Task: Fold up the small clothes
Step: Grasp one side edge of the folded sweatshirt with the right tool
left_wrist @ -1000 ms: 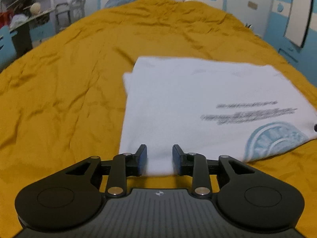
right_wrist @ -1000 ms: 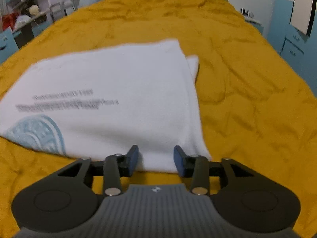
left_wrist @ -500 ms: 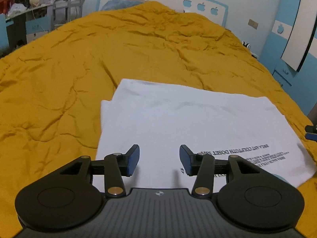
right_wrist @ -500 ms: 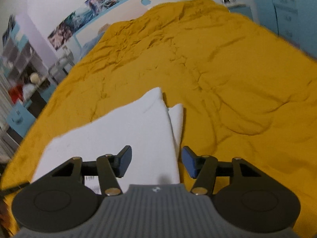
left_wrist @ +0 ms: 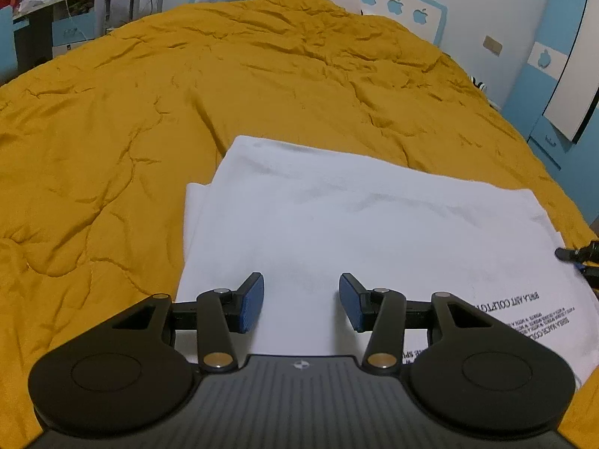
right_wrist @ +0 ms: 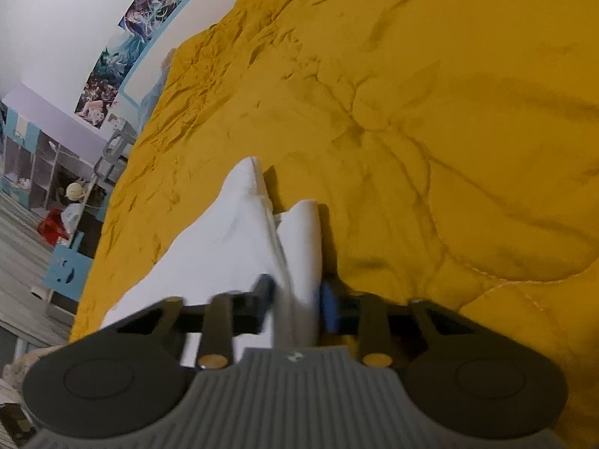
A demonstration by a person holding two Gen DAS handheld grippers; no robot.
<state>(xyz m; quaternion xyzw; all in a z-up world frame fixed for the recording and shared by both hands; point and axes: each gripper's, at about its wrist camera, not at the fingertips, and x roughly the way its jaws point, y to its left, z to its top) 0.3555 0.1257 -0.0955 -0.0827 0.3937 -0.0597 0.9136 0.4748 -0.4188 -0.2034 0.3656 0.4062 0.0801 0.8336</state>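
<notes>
A folded white T-shirt (left_wrist: 367, 224) with black print lies flat on the yellow bedspread (left_wrist: 187, 93). My left gripper (left_wrist: 301, 301) hangs open just above the shirt's near left part, with only flat cloth under its blue pads. In the right wrist view the shirt's edge (right_wrist: 239, 247) is bunched and rises between the fingers of my right gripper (right_wrist: 295, 303). Its jaws are closing and pinch that white fold. The right gripper's tip (left_wrist: 578, 258) shows at the shirt's right edge in the left wrist view.
The bedspread (right_wrist: 430, 131) stretches far beyond the shirt on all sides. A headboard with apple shapes (left_wrist: 393, 3) stands at the back. Shelves and a desk (left_wrist: 56, 18) are off the bed's left side, and blue cabinets (left_wrist: 554, 75) off its right.
My left gripper opened wider and moved forward over the shirt. My right gripper rolled, dropped to the shirt's right edge and closed on it, lifting the cloth into a fold.
</notes>
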